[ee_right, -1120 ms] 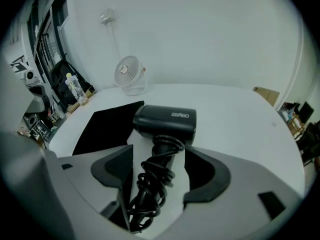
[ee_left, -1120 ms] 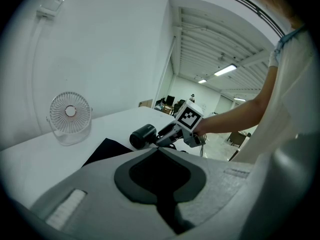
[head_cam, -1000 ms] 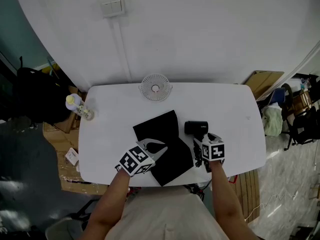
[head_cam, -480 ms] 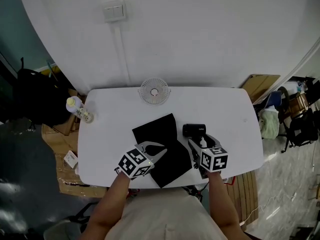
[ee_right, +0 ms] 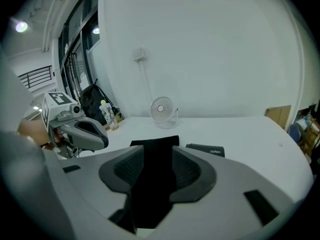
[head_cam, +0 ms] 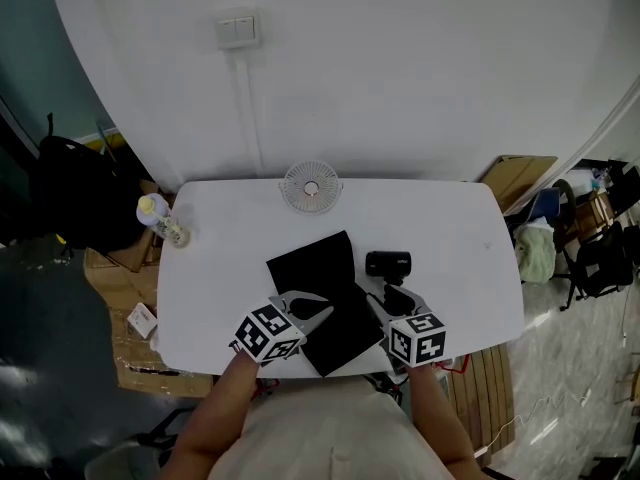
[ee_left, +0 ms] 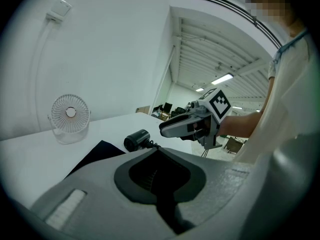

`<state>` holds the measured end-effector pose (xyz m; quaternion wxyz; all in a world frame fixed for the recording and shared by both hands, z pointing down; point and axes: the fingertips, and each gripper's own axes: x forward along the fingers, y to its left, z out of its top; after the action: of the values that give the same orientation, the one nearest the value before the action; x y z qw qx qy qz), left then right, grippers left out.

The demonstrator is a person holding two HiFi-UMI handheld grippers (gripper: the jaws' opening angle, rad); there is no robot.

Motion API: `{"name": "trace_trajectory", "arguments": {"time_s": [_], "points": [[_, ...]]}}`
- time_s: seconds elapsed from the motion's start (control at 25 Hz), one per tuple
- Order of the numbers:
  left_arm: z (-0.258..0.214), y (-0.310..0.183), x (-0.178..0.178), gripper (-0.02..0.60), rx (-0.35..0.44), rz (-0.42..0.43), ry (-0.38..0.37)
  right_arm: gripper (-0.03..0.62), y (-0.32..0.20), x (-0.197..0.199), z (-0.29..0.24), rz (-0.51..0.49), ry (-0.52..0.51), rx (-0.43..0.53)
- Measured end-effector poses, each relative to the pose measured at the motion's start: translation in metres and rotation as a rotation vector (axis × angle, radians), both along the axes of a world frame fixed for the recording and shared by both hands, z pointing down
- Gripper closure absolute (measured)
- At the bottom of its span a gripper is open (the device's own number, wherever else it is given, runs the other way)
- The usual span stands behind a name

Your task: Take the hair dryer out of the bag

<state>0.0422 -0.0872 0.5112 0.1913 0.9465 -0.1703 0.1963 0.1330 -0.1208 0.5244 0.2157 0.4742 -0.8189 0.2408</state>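
Black hair dryer is lying on the white table, just right of the flat bag. Left gripper is hovering over the bag, jaws pressed together. Right gripper, empty, has just been narrowing its still-parted jaws.

Left gripper points forward and slightly down, jaws pressed together; right gripper tilts down too, jaws apart, just been closing, nothing between them.

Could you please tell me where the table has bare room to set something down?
The table is barest at its right end, between the hair dryer and the right edge. The left side, between the bottle and the bag, is also free. It is crowded at the front middle, around bag and hair dryer.
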Motion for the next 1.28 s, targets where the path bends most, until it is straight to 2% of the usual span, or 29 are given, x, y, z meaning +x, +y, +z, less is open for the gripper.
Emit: {"name": "trace_trajectory", "arguments": {"time_s": [0.12,0.24,0.48,1.28], "points": [[-0.001,0.002,-0.005,0.571,0.006,-0.001,-0.005,0.523,0.006,-0.008,-0.007,-0.023,0.009,0.025],[-0.003,0.003,-0.008,0.571,0.012,-0.002,-0.009,0.57,0.011,-0.015,-0.013,-0.044,0.001,0.034],[-0.008,0.005,-0.008,0.571,0.029,0.006,-0.012,0.579,0.02,-0.022,-0.014,-0.068,-0.007,0.018],[-0.007,0.009,-0.012,0.571,0.03,0.009,-0.018,0.579,0.028,-0.027,-0.009,-0.054,-0.014,-0.021]]}}
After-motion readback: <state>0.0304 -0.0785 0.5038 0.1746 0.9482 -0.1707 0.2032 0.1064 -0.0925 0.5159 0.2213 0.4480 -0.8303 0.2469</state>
